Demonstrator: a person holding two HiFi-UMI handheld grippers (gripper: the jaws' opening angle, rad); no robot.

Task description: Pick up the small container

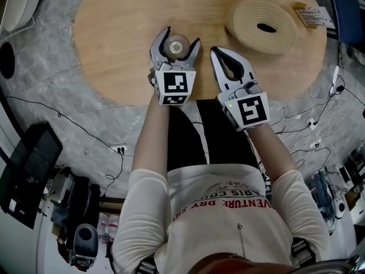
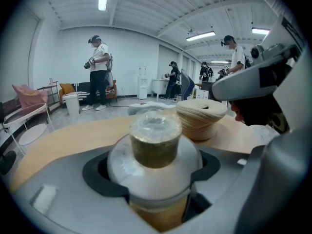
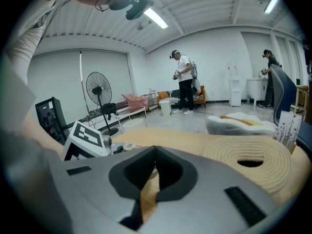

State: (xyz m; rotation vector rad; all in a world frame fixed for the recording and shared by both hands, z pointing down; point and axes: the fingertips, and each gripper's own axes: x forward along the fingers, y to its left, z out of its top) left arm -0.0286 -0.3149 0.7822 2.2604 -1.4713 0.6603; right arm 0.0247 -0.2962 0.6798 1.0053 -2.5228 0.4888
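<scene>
The left gripper [image 1: 181,37] is closed on the container [image 1: 175,45]. Its dark pads [image 2: 100,172] hug the round white body from both sides, below the clear cap. The container is at the near middle of the table [image 1: 120,50], and I cannot tell if its base has left the wood.

The right gripper [image 1: 217,53] is just to the right, with its jaws together and nothing between them. The coil [image 1: 262,24] lies farther right and far, well apart from both.

In my judgement the step in hand is the lift. The body is round and smooth, so it may slip or turn in the pads. It is better to hold the squeeze even, raise it straight up and slowly, and not tilt the gripper. The right gripper should stay aside, so it does not knock the container.
</scene>
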